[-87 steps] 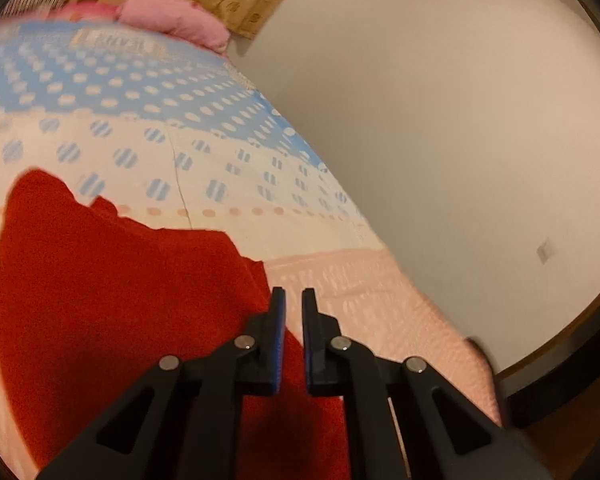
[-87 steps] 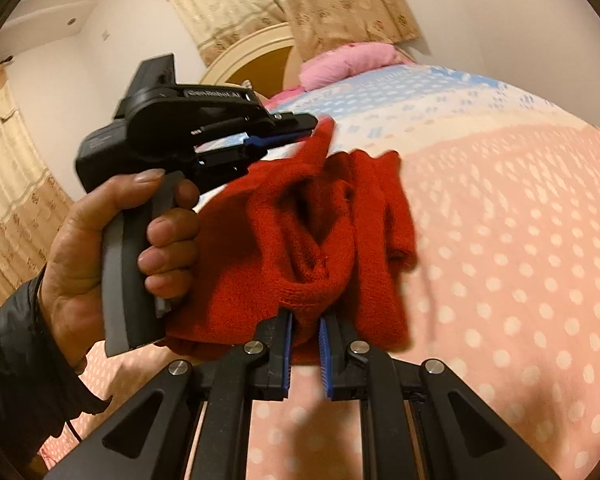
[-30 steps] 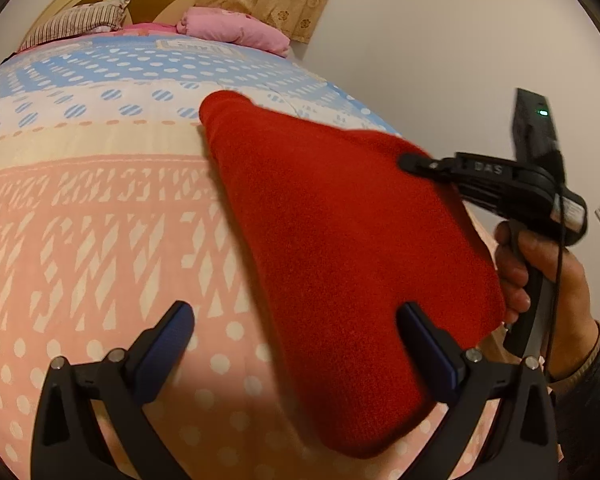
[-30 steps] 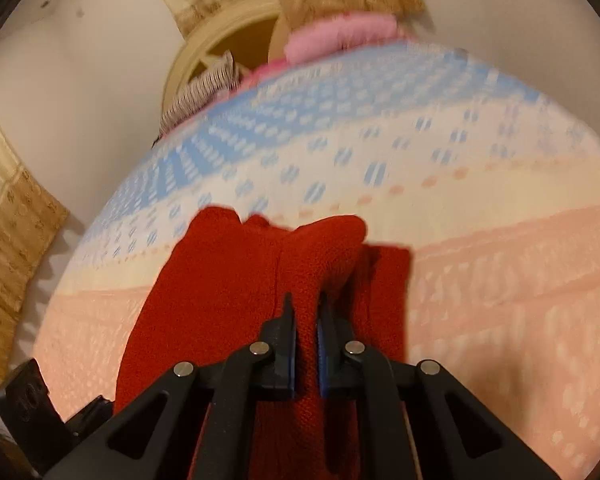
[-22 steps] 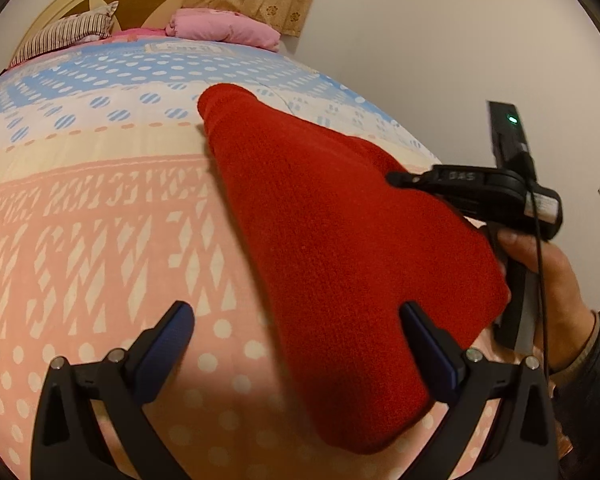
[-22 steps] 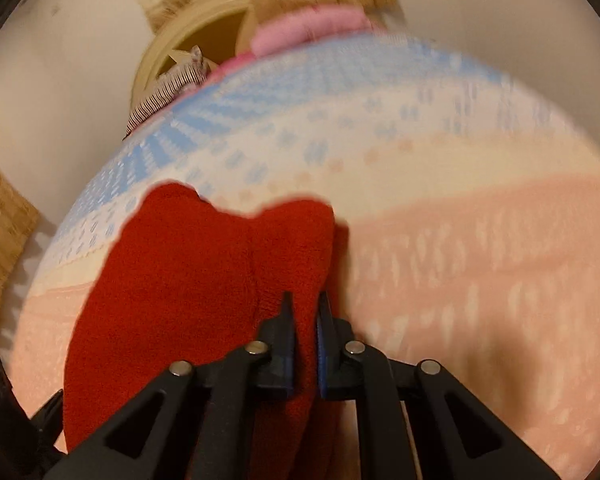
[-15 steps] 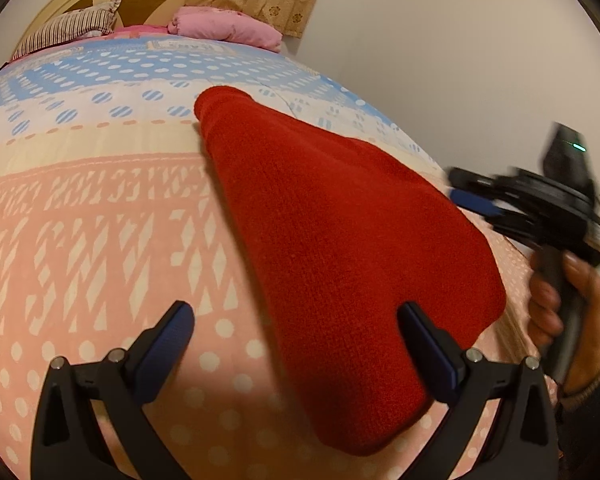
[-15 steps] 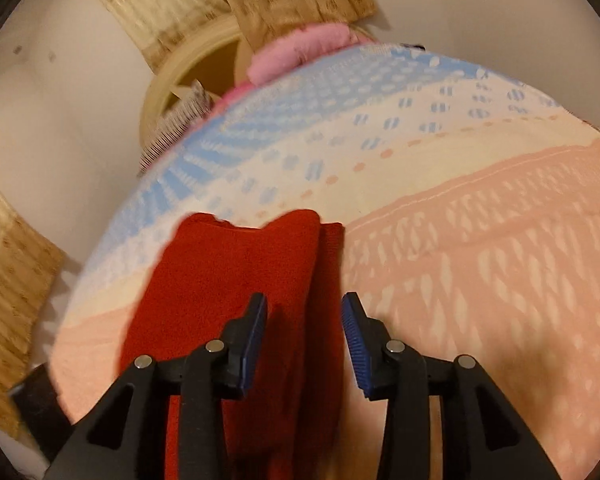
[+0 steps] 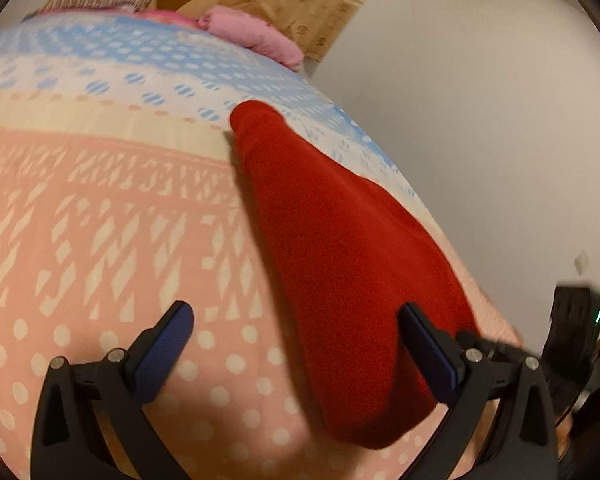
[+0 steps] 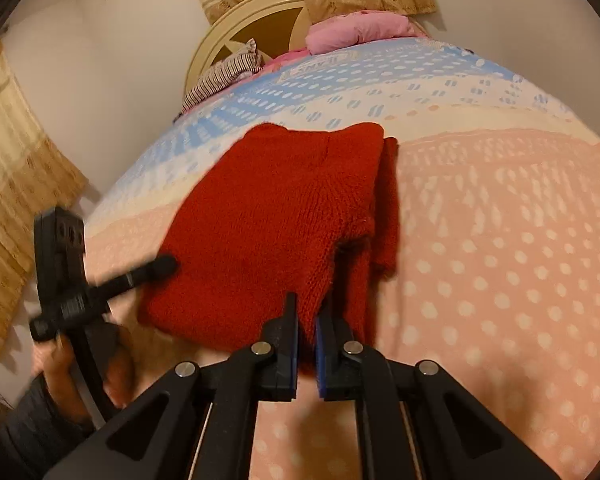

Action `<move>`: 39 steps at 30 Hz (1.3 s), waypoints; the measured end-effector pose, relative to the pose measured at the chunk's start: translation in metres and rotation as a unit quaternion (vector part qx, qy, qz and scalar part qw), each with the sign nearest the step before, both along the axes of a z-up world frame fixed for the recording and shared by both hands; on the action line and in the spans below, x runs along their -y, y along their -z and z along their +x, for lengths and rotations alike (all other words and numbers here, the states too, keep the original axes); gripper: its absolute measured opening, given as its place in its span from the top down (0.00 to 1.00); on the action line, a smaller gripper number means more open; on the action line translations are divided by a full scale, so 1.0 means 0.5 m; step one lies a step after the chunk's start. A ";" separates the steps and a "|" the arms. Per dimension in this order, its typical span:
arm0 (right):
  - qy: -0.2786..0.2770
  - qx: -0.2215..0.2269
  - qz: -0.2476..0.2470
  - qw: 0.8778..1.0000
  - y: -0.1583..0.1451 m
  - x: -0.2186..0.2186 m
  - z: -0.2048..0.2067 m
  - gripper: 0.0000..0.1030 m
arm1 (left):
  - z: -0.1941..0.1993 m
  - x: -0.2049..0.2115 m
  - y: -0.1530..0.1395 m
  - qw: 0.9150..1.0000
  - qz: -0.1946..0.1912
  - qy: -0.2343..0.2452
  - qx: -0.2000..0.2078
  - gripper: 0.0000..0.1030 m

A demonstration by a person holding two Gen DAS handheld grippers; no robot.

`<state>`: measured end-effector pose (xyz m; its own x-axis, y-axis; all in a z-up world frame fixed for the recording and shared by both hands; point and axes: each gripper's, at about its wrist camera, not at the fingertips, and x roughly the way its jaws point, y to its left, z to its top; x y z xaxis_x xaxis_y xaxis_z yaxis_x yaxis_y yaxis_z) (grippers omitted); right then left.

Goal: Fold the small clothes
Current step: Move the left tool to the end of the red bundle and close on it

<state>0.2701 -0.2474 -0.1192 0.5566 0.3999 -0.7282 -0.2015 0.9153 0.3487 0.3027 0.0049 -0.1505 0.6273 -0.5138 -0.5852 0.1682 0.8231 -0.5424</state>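
Right wrist: right gripper [image 10: 307,330] closed, nothing gripped — left gripper [image 9: 296,344] wide over red knit [image 9: 340,248].

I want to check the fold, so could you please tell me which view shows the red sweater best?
The right wrist view: the red knit sweater lies whole, folded layers visible. The left wrist view shows it foreshortened, partly behind a finger.

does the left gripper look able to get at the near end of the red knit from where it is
Probably yes: the left gripper stands wide open low over the bedspread, and the red knit lies partly between its fingers with nothing covering that end.
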 end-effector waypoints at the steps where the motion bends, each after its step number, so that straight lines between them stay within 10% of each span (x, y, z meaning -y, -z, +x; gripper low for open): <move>1: 0.003 0.002 -0.012 1.000 0.002 0.005 -0.008 0.95 | 0.003 0.008 -0.002 1.000 0.008 0.002 0.001 0.00; 6: 0.000 -0.019 -0.019 1.000 0.036 0.029 0.012 0.94 | 0.013 0.082 -0.008 0.994 0.107 0.034 -0.001 0.00; 13: 0.003 0.084 -0.053 0.995 -0.082 -0.015 -0.001 0.89 | 0.010 0.082 -0.004 0.993 0.111 0.039 -0.003 0.00; 15: -0.028 0.097 -0.020 0.995 -0.095 -0.037 0.023 0.72 | 0.007 0.080 -0.004 0.993 0.111 0.037 -0.001 0.00; 17: -0.053 0.077 0.015 0.996 -0.082 -0.048 0.060 0.61 | 0.002 0.073 -0.007 0.994 0.103 0.032 0.005 0.00; 22: -0.045 -0.021 0.043 0.998 0.030 -0.016 0.145 0.69 | 0.009 0.042 -0.006 0.998 0.057 0.010 0.000 0.00; 28: -0.041 0.017 0.111 0.993 0.005 0.048 0.120 0.71 | 0.018 0.077 -0.006 0.996 0.074 0.041 -0.002 0.00; 31: 0.020 0.036 0.136 0.990 -0.007 0.102 0.134 0.43 | 0.019 0.098 -0.007 0.994 0.091 0.055 -0.001 0.00; 39: 0.063 -0.054 0.131 0.988 0.068 0.104 0.253 0.43 | 0.014 0.106 -0.005 0.994 0.089 0.071 -0.001 0.08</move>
<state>0.3967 -0.2995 -0.1533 0.5390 0.5153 -0.6663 -0.0401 0.8058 0.5908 0.3095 -0.0480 -0.1479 0.5541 -0.4854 -0.6763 0.2880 0.8740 -0.3913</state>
